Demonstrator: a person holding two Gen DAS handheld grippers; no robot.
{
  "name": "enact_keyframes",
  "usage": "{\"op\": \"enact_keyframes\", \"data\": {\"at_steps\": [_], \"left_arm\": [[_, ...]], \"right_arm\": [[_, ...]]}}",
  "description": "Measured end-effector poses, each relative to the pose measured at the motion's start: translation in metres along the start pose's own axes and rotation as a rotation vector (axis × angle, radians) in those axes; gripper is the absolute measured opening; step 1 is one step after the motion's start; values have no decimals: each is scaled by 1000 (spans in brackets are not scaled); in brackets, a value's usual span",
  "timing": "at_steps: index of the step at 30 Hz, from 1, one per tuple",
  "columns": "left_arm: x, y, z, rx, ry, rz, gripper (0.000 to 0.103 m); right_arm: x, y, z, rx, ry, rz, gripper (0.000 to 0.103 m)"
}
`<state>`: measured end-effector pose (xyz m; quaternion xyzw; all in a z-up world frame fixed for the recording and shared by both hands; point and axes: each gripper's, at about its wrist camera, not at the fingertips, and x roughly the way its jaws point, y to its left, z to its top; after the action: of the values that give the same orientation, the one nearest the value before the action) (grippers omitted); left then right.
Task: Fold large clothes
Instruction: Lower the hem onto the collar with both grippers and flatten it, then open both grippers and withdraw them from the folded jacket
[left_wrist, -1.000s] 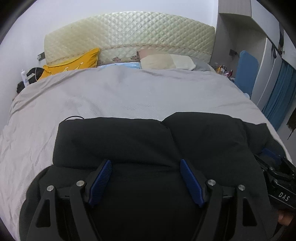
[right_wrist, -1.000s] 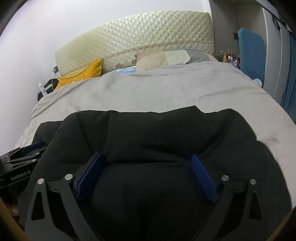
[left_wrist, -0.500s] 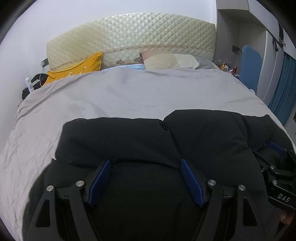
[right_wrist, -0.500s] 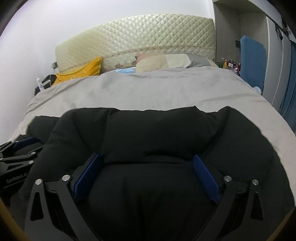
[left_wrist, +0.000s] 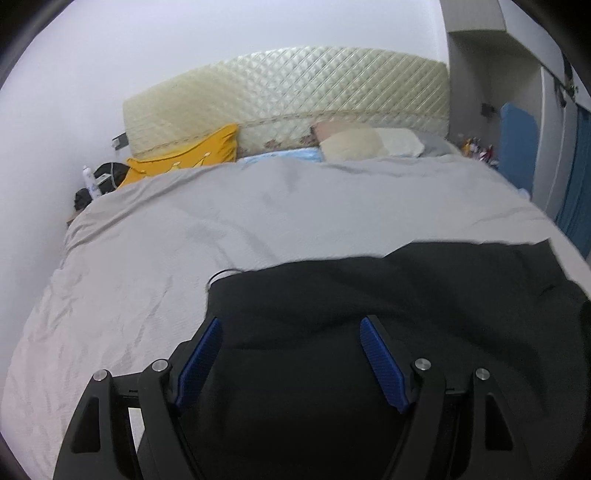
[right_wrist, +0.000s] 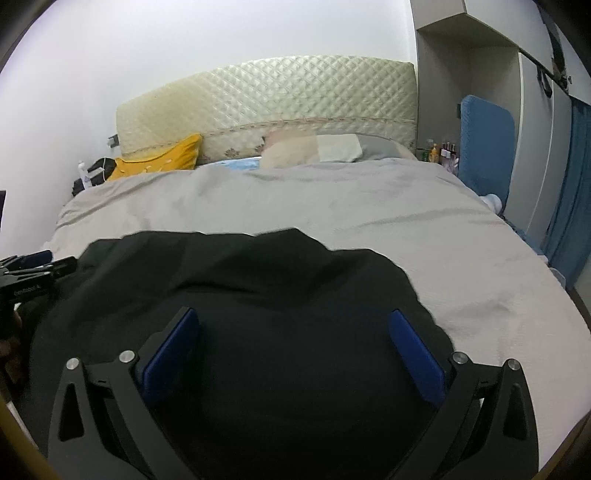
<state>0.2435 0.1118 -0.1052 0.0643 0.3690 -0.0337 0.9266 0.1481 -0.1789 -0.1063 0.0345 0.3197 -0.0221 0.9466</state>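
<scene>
Black garment (left_wrist: 388, 314) bunched on grey bed (left_wrist: 221, 229), below headboard (left_wrist: 295, 88); left tool (left_wrist: 291, 332) and right tool (right_wrist: 295, 325) released, spread over garment

Both grippers are built the same: the left gripper (left_wrist: 291, 325) and right gripper (right_wrist: 293, 314) are made of matte black struts with triangular cutouts, each strut pinned by round silver screws. The jaws are lined with ribbed blue pads (left_wrist: 380, 363). White lettering, too blurry to be read properly, is printed on the left one's body in the right wrist view.
</scene>
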Motion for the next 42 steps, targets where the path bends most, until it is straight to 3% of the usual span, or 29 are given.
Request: {"op": "enact_keyframes", "data": {"at_steps": [7, 14, 22, 29, 31, 36, 42], "left_arm": [[19, 17, -15, -43, 48, -60, 77], [31, 20, -22, -69, 66, -90, 79], [9, 18, -17, -88, 61, -42, 81], [-76, 12, 14, -127, -61, -74, 82], [-111, 9, 24, -134, -110, -83, 90], [-188, 2, 37, -110, -222, -109, 97], [-257, -7, 26, -68, -268, -165, 98]], "right_arm": [[33, -19, -17, 38, 79, -16, 103], [38, -19, -29, 52, 65, -20, 103], [26, -22, -24, 100, 80, -47, 103], [-33, -23, 15, 195, -40, -45, 103], [-62, -16, 28, 181, -100, -39, 103], [-142, 10, 56, 127, -227, -29, 103], [-220, 41, 63, 75, -335, 15, 103]]}}
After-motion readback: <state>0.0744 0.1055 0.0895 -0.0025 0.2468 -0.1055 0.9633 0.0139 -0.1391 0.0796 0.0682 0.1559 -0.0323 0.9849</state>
